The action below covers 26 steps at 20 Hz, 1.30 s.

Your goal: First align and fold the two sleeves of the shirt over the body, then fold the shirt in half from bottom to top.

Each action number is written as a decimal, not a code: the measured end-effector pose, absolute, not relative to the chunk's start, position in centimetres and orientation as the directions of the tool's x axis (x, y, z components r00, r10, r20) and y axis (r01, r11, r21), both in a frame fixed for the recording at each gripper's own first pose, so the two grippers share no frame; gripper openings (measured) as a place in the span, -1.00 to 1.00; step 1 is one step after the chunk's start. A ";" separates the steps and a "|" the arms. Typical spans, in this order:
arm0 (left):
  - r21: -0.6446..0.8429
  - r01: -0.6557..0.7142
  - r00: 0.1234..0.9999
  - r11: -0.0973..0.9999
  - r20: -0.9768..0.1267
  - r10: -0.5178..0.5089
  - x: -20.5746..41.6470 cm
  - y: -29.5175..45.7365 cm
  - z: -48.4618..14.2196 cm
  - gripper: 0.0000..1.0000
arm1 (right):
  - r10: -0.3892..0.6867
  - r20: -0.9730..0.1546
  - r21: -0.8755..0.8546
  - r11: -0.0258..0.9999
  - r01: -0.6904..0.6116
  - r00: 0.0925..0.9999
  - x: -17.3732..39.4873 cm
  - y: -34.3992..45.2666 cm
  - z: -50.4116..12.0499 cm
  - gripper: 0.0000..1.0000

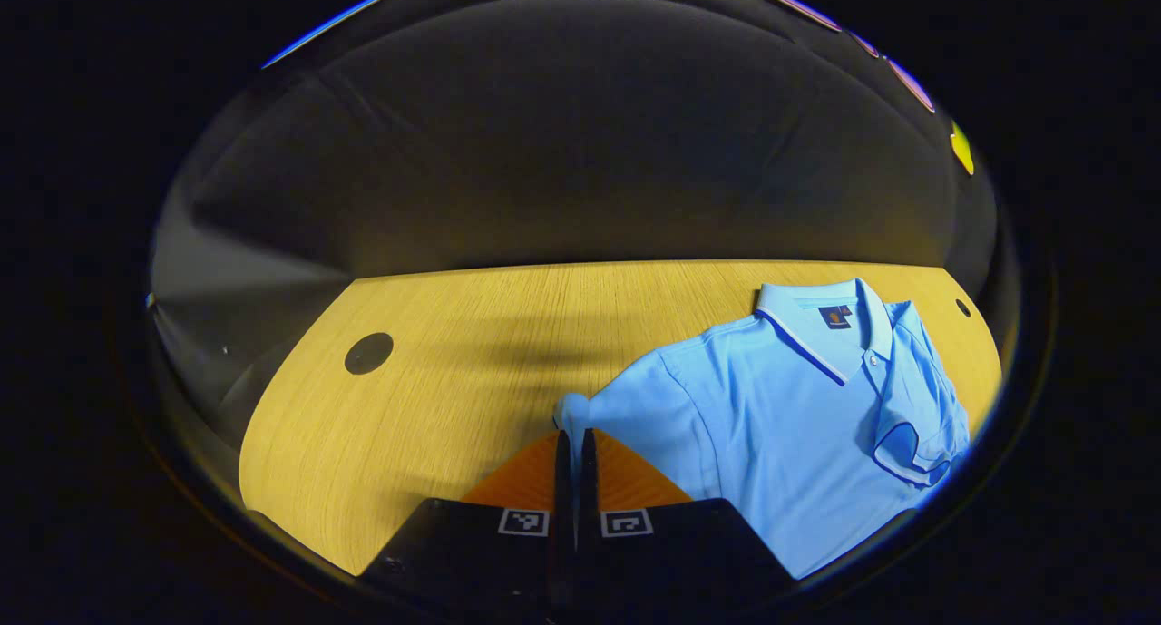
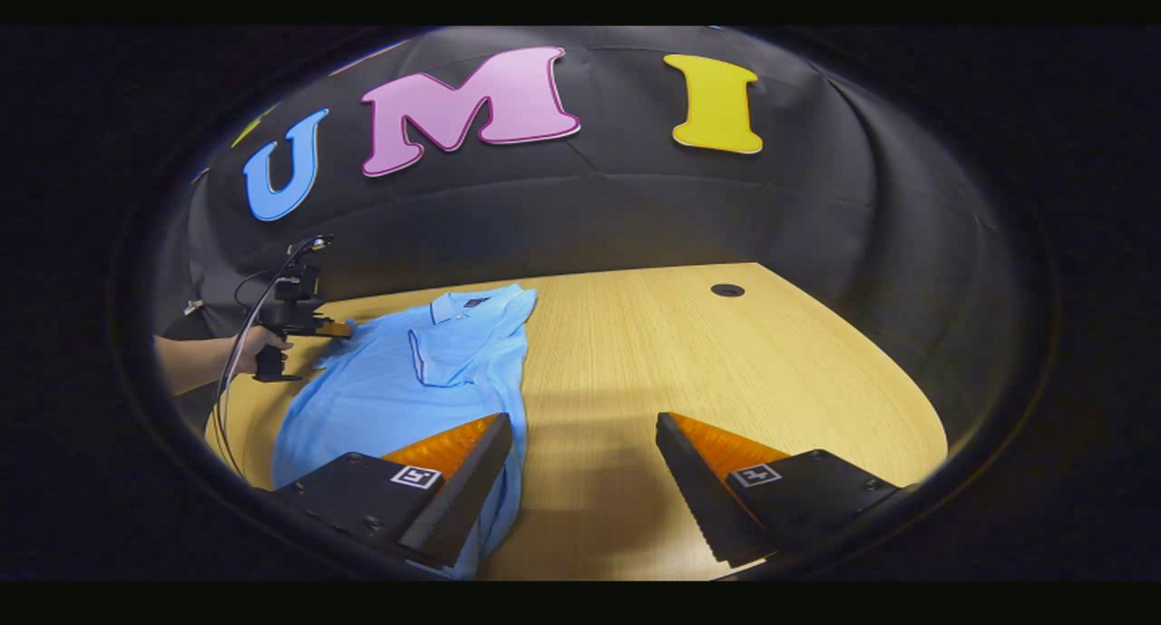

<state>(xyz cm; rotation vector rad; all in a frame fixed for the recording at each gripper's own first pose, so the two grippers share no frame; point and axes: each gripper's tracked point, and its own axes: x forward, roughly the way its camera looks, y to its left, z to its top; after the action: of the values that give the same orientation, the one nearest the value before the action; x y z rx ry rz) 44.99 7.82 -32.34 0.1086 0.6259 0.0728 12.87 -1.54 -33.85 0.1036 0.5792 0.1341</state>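
I judge the shirt (image 1: 780, 425) light and limp, best pinched at its left sleeve cuff (image 1: 573, 412), where my left gripper (image 1: 575, 444) sits clenched, apparently on it, while the right gripper (image 2: 580, 448) hangs released.

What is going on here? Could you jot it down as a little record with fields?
Setting: wooden table in a booth with a black cloth wall
Garment: light blue polo shirt lying collar up on the table
Folded so far: one sleeve appears already laid over the body
Left claw: closed, its tips at the edge of the other sleeve; whether it pinches the cloth is hard to tell
Right claw: open, empty, above the shirt's edge and the bare table
Person: a hand holds the left claw's handle
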 end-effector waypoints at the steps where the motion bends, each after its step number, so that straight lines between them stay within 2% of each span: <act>1: 0.155 -0.038 0.812 0.987 -0.570 0.121 45.0 7.9 -31.7 -0.88 | 0.156 -0.538 0.139 0.986 -0.095 0.828 12.9 -1.7 -33.9 0.90; 4: 0.160 -0.009 0.849 0.987 -0.520 0.092 45.4 5.8 -28.1 -0.87 | 0.139 -0.549 0.114 0.989 -0.091 0.825 12.7 -2.5 -34.3 0.99; 5: 0.159 0.005 0.862 0.987 -0.501 0.077 45.5 4.9 -26.7 -0.96 | 0.135 -0.549 0.106 0.990 -0.092 0.825 12.7 -2.6 -34.4 0.99; 6: 0.162 0.020 0.875 0.987 -0.480 0.061 45.5 3.7 -25.3 -0.96 | 0.127 -0.552 0.099 0.991 -0.087 0.824 12.6 -2.8 -34.5 0.99; 7: 0.162 0.040 0.888 0.986 -0.459 0.039 45.6 2.3 -24.0 -0.88 | 0.127 -0.554 0.102 0.991 -0.085 0.823 12.4 -3.0 -34.6 0.99; 10: 0.137 0.108 0.902 0.985 -0.430 -0.039 45.1 -2.9 -21.5 -0.88 | 0.129 -0.558 0.112 0.991 -0.080 0.820 11.7 -3.1 -34.5 0.99; 15: 0.041 0.192 0.876 0.981 -0.458 -0.153 43.2 -10.4 -21.9 -0.87 | 0.122 -0.558 0.123 0.990 -0.064 0.821 10.7 -3.3 -34.1 0.99; 16: -0.009 0.211 0.860 0.978 -0.473 -0.190 42.5 -12.2 -22.3 -0.87 | 0.124 -0.556 0.129 0.990 -0.062 0.822 10.4 -3.2 -33.8 0.90; 17: -0.063 0.234 0.842 0.970 -0.486 -0.235 41.6 -14.0 -22.8 -0.80 | 0.123 -0.553 0.127 0.990 -0.063 0.824 10.0 -3.1 -33.6 1.00; 18: -0.109 0.257 0.826 0.960 -0.492 -0.277 40.8 -15.7 -23.1 -0.75 | 0.123 -0.552 0.119 0.991 -0.068 0.825 9.6 -3.0 -33.5 0.99; 19: -0.160 0.290 0.804 0.943 -0.495 -0.331 40.1 -17.4 -23.7 -0.64 | 0.123 -0.554 0.114 0.991 -0.072 0.823 9.2 -2.9 -33.5 0.99; 21: -0.235 0.331 0.763 0.914 -0.503 -0.405 37.4 -19.5 -23.8 0.00 | 0.128 -0.563 0.111 0.991 -0.078 0.816 8.1 -2.6 -33.5 1.00; 22: -0.236 0.324 0.764 0.916 -0.507 -0.400 36.1 -19.4 -23.9 0.33 | 0.130 -0.570 0.112 0.990 -0.080 0.811 7.6 -2.3 -33.4 0.90; 23: -0.218 0.315 0.771 0.924 -0.509 -0.383 34.6 -18.6 -24.0 0.65 | 0.131 -0.577 0.112 0.990 -0.081 0.807 7.0 -2.1 -33.3 1.00; 24: -0.178 0.304 0.784 0.936 -0.511 -0.352 32.6 -17.1 -24.0 0.91 | 0.129 -0.588 0.107 0.991 -0.081 0.799 6.3 -1.9 -33.3 1.00; 25: -0.138 0.291 0.801 0.947 -0.505 -0.320 30.7 -15.6 -23.6 0.94 | 0.132 -0.596 0.105 0.991 -0.087 0.792 5.5 -1.6 -33.1 1.00; 26: -0.099 0.279 0.817 0.955 -0.498 -0.290 28.0 -13.9 -23.1 0.83 | 0.142 -0.606 0.109 0.990 -0.095 0.783 4.6 -1.1 -32.9 1.00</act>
<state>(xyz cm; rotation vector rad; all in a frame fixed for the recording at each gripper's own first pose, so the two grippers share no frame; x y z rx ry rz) 28.05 -13.91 -23.12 -0.0216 0.5343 -0.3030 4.57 -1.08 -32.94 0.0735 0.6599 0.1281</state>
